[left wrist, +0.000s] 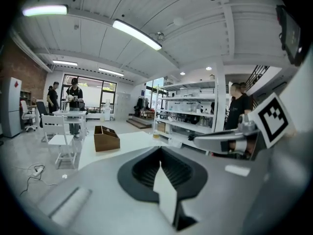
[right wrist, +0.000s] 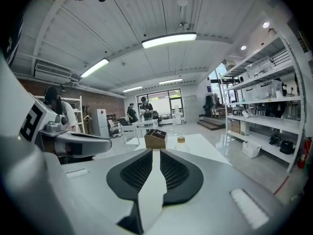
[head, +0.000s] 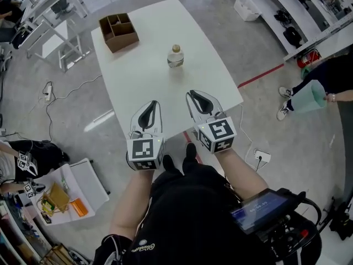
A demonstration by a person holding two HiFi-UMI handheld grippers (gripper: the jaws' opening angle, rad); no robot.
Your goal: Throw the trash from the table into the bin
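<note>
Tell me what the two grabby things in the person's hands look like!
Both are pale grey plastic. The left gripper and right gripper each have pointed tongs with black ribbed pads, and a white cube with black square markers at the back. The person wears a black top.

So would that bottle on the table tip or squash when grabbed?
The bottle stands upright, so a high push would probably topple it, and being round it may roll. It looks like clear plastic, so probably light and a bit squashy.
</note>
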